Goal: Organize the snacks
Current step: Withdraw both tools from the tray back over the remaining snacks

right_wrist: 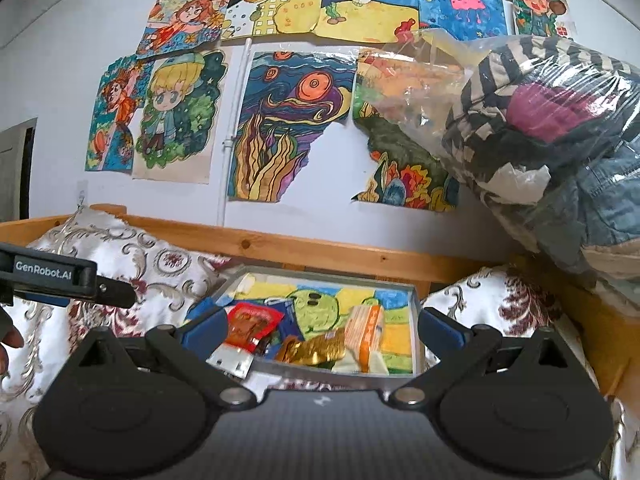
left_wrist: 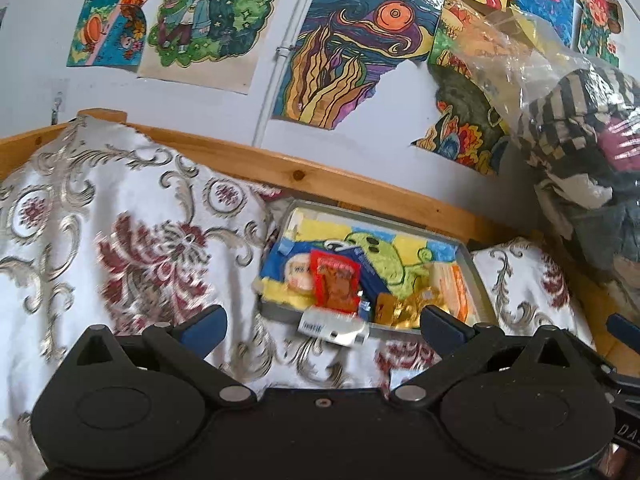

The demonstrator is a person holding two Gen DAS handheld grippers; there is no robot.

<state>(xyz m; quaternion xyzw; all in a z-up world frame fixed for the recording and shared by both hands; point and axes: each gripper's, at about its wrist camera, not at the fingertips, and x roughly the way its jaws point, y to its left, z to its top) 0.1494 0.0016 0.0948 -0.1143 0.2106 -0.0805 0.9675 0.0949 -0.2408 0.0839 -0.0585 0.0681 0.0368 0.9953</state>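
Grey tray: a shallow rectangular tray [left_wrist: 478, 280] with thin straight walls lies on the patterned cloth [left_wrist: 120, 208], far side close to the wooden rail [left_wrist: 280, 170]; its low walls likely keep loose packets from sliding off the soft surface.
Tray lining: a crayon drawing of a green creature [right_wrist: 316, 308] covers the floor, flat and papery.
Snacks: all gathered at the near end of the tray, overlapping one another.
Red packet [left_wrist: 335, 282]: glossy, flat, leaning on its neighbours at the near left.
Gold wrapper [right_wrist: 316, 350]: crinkled foil, near middle.
Orange-and-white pack [right_wrist: 366, 330]: boxy, propped on end at the near right.
White bar [left_wrist: 332, 326]: lies across the near wall, partly out of the tray; probably a wrapped snack, though blur hides the print.
Left claw [left_wrist: 322, 322]: fingers wide apart, holding nothing, hovering just near of the tray.
Right claw [right_wrist: 322, 326]: also spread and empty, aimed at the same near end.
Bag [right_wrist: 552, 132]: clear crinkly plastic stuffed with clothes, far right.
Wall: taped children's drawings [left_wrist: 344, 52].
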